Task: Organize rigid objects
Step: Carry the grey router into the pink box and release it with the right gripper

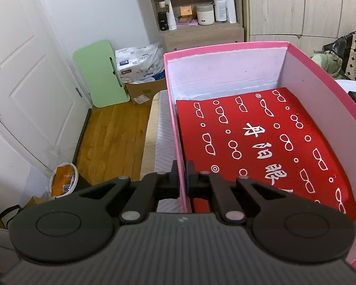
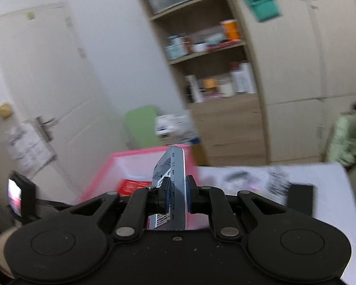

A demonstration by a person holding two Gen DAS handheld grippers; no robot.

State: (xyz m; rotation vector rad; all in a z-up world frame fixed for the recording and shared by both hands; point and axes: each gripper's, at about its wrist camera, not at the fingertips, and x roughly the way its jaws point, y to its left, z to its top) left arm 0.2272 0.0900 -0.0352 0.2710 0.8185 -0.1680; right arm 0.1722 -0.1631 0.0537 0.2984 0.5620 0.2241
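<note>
A pink box (image 1: 227, 49) with white inner walls stands open on the white table. A red card (image 1: 268, 147) printed with white glasses and characters lies flat inside it. My left gripper (image 1: 182, 173) is shut on the box's left wall (image 1: 174, 118), one finger outside and one inside. In the blurred right wrist view my right gripper (image 2: 177, 196) is shut on a flat grey device (image 2: 175, 180) held on edge, upright, in the air near the pink box (image 2: 140, 156). The red card (image 2: 133, 186) shows inside that box.
A dark flat object (image 2: 300, 197) and printed papers (image 2: 249, 180) lie on the white table (image 2: 332, 190). The left gripper's small lit screen (image 2: 15, 194) shows at the left. Behind are a shelf unit (image 1: 197, 11) with bottles, a green board (image 1: 99, 73), a door (image 1: 23, 71) and wood floor.
</note>
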